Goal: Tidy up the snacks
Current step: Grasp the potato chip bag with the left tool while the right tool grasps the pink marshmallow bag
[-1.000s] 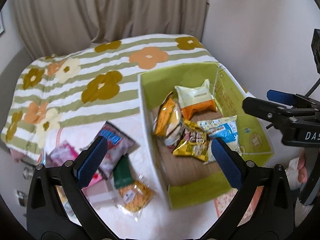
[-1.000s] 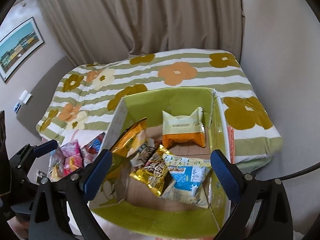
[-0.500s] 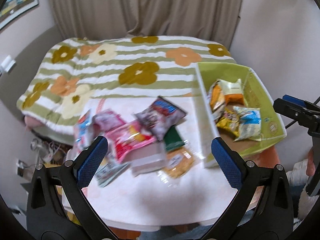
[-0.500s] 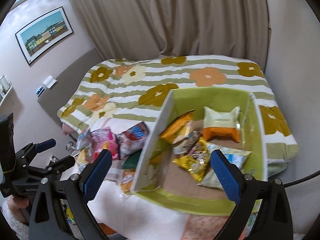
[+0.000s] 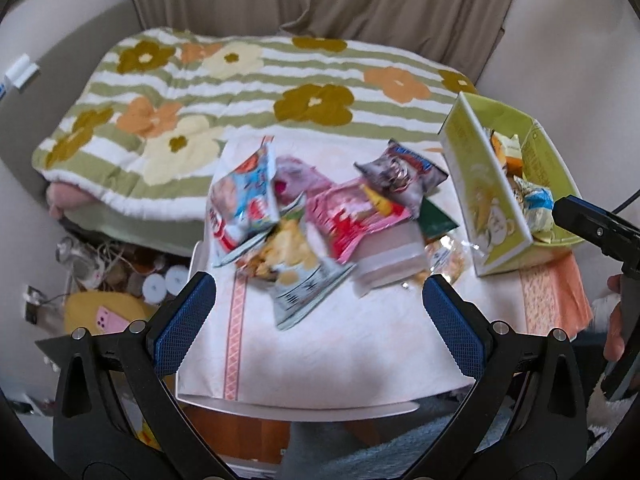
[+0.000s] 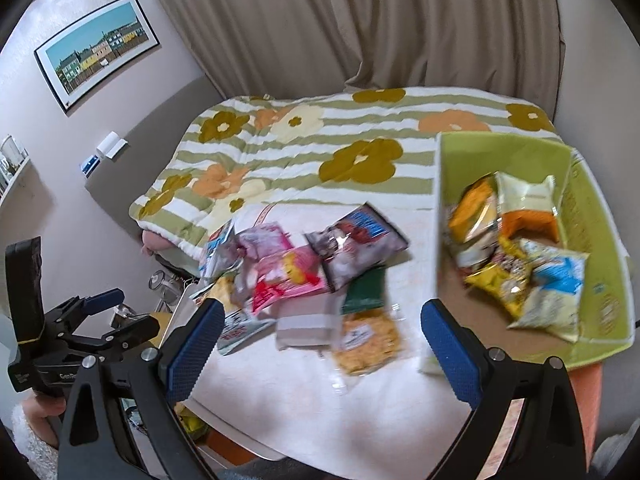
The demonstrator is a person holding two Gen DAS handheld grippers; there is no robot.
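A heap of snack bags lies on the white table (image 5: 344, 344): a blue-and-red bag (image 5: 240, 200), a pink bag (image 5: 352, 216), a grey-and-red bag (image 5: 404, 172), a yellow chips bag (image 5: 288, 256) and a clear bag of orange crackers (image 6: 366, 340). The green box (image 6: 600, 280) on the right holds several snacks, among them a blue-white bag (image 6: 556, 284). My left gripper (image 5: 320, 320) hangs open above the table's near side, nothing between its fingers. My right gripper (image 6: 320, 344) is open too, over the crackers bag and the box's left wall.
A bed with a flowered, striped quilt (image 5: 240, 92) lies beyond the table, curtains (image 6: 360, 24) behind it. A framed picture (image 6: 96, 48) hangs on the left wall. Clutter and cables (image 5: 104, 264) sit on the floor left of the table.
Both grippers have swung left, away from the green box and over the loose snack heap. The box now sits at the right of both views. Jaws stay wide.
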